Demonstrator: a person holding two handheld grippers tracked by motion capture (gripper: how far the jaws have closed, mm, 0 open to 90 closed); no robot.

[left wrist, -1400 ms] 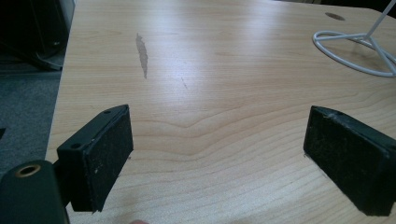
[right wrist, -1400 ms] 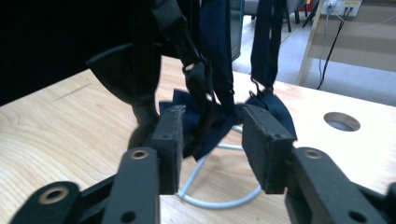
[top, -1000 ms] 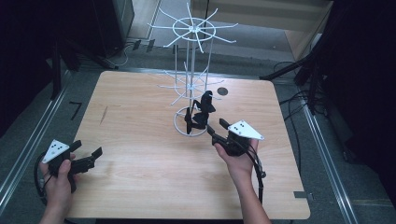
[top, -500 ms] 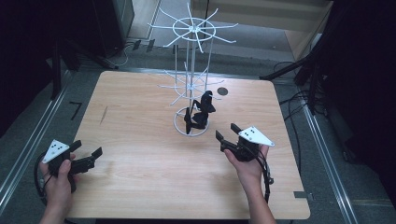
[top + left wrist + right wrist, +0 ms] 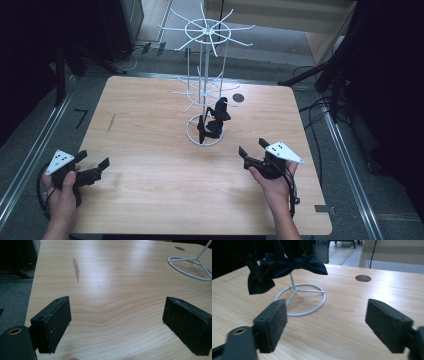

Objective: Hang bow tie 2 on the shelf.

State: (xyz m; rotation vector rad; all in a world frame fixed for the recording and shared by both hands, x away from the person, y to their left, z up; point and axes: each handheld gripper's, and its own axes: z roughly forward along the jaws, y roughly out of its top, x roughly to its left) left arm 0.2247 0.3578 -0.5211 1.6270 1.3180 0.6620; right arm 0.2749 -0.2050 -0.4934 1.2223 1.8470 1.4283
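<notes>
A white wire display rack [image 5: 205, 75] stands at the table's middle on a ring base [image 5: 192, 135]. Dark bow ties [image 5: 215, 119] hang from its lower arms. My right gripper [image 5: 251, 146] sits to the front right of the rack, apart from it. Its jaws have just been opening and nothing is between them. In the right gripper view the bow ties [image 5: 284, 265] hang above the ring base [image 5: 299, 300], beyond my open right gripper [image 5: 325, 322]. My left gripper [image 5: 93, 159] rests open near the front left corner, and in its own view the left gripper [image 5: 116, 322] holds nothing.
The wooden table [image 5: 150, 115] has a round cable hole [image 5: 238, 98] behind the rack. A dark scuff [image 5: 76, 267] marks the wood on the left. Metal rails and cables lie on the floor around the table.
My right gripper has drawn back from the rack toward the front right and its jaws have spread wider. The bow ties stay hanging on the rack. The left gripper has not moved.
</notes>
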